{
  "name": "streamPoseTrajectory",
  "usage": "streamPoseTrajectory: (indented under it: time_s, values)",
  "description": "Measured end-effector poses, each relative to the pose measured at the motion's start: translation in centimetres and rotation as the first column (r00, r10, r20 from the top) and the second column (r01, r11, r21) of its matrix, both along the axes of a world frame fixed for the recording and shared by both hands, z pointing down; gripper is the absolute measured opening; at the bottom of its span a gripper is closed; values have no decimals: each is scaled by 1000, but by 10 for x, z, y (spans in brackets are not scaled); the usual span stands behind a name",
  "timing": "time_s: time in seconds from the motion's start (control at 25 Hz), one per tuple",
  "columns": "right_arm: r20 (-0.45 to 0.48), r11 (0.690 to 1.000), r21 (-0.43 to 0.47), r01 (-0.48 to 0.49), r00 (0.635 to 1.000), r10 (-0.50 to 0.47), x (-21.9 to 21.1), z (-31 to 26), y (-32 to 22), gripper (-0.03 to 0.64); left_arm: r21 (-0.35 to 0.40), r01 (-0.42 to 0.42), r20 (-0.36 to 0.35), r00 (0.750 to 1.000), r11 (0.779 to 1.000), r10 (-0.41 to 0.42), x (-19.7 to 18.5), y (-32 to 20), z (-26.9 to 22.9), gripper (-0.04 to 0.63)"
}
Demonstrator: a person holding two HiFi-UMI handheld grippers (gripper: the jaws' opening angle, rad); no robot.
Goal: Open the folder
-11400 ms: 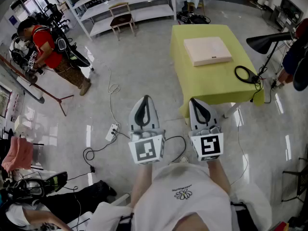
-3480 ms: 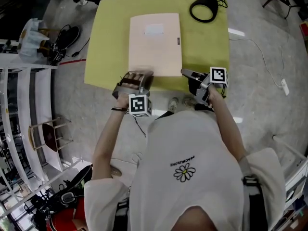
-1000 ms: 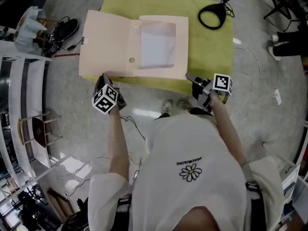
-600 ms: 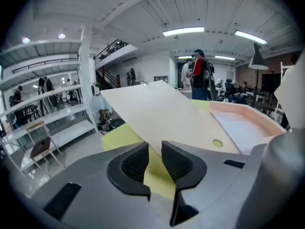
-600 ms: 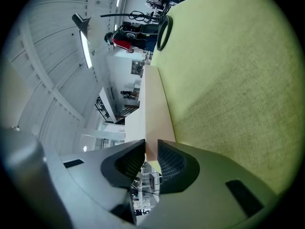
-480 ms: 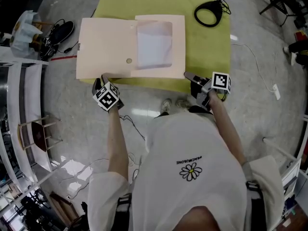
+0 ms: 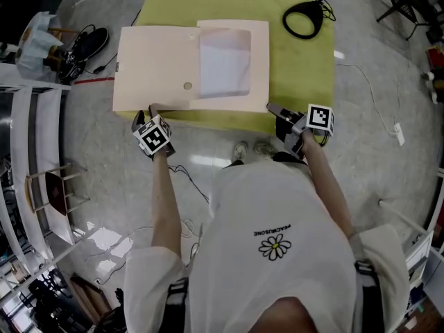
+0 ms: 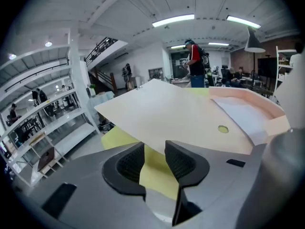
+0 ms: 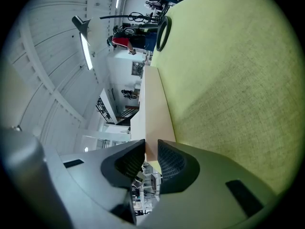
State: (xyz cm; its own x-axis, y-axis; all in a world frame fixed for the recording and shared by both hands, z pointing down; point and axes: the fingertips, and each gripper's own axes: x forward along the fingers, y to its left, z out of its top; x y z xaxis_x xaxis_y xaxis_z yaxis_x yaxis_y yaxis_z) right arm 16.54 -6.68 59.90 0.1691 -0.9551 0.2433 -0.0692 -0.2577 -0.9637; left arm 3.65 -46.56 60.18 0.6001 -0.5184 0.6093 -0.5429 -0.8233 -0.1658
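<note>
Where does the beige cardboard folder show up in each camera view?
Head view: beige cardboard folder upper centre, lying open.
Left gripper view: folder fills the middle.
Right gripper view: folder edge-on, a narrow central strip.
Shared landmark: yellow-green tablecloth under it.

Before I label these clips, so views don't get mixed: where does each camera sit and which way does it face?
Head view: on the person's head, facing steeply down at the open folder and table; torso, arms, left gripper, right gripper show.
Left gripper view: on that gripper, facing the folder's cover past opening fingers, nothing between them.
Right gripper view: on that gripper, facing across the table, fingers clamping the folder.
All share the folder.
</note>
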Motion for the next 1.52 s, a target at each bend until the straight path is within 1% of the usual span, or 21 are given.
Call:
streamPoseTrajectory:
  time_s: [0.08,0.16,0.2,0.24,0.28,0.36,0.48,0.56,0.64,0.72,0.8,0.88,0.92,1.0,1.08,1.2,1.32,1.4,1.44,1.48,1.52]
  values:
    - [-2,1000,-2,-1,1000,1,0,0,0,77,0,7,18,1000,1000,-7,-1,-2,3,141]
    - [-1,1000,-1,-5,1000,5,0,0,1,77,17,17,43,999,1000,-18,-2,-5,6,156]
    - [3,1000,-1,-8,1000,8,0,1,1,77,36,20,66,998,999,-22,-4,-8,8,179]
    - [7,1000,1,-9,1000,9,0,2,1,78,56,15,95,995,998,-21,-6,-10,10,229]
    - [12,1000,5,-10,1000,10,0,2,0,78,71,3,123,992,997,-12,-8,-12,12,254]
    - [19,1000,16,-12,1000,12,0,1,0,81,89,-33,156,988,996,19,-7,-12,13,260]
    - [21,1000,17,-15,1000,14,-1,0,0,83,108,-66,169,985,992,47,-5,-11,12,261]
    - [21,1000,12,-17,1000,17,0,3,1,86,104,-61,162,986,993,44,-4,-10,13,252]
    - [23,1000,11,-17,1000,17,0,3,1,91,77,-40,146,989,996,29,-5,-11,15,244]
    - [24,1000,-9,-11,1000,11,0,4,2,91,25,2,116,993,1000,-5,-6,-12,15,240]
    - [10,999,-52,-1,1000,2,0,2,3,91,-26,47,94,995,999,-44,-8,-14,8,257]
    - [-33,995,-95,12,999,-16,-1,-6,1,76,-37,53,85,995,998,-49,-11,-16,-1,280]
    - [-59,994,-110,22,998,-28,-3,-12,-2,52,-35,53,73,996,998,-50,-11,-16,-7,292]
    - [-123,989,-143,42,991,-60,-2,-23,-5,37,-36,66,31,997,997,-65,-14,-16,-19,315]
    - [-190,986,-157,48,979,-78,5,-37,-7,37,-22,75,-15,997,997,-76,-14,-13,-33,321]
    - [-289,988,-150,34,954,-77,20,-67,-10,38,31,74,-86,994,997,-71,-12,-5,-60,321]
    - [-413,987,-159,2,908,-68,40,-103,-11,37,79,56,-154,987,995,-44,-6,6,-92,321]
    - [-503,986,-162,-33,863,-54,53,-131,-11,37,122,35,-201,980,992,-10,0,14,-120,321]
    - [-550,985,-161,-55,834,-43,60,-147,-10,35,146,25,-229,973,989,9,4,18,-137,321]
    - [-600,984,-160,-80,799,-33,66,-162,-10,32,171,17,-262,965,985,29,9,22,-155,321]
    - [-654,981,-159,-108,756,-23,72,-179,-9,29,199,13,-299,953,980,48,13,27,-175,321]
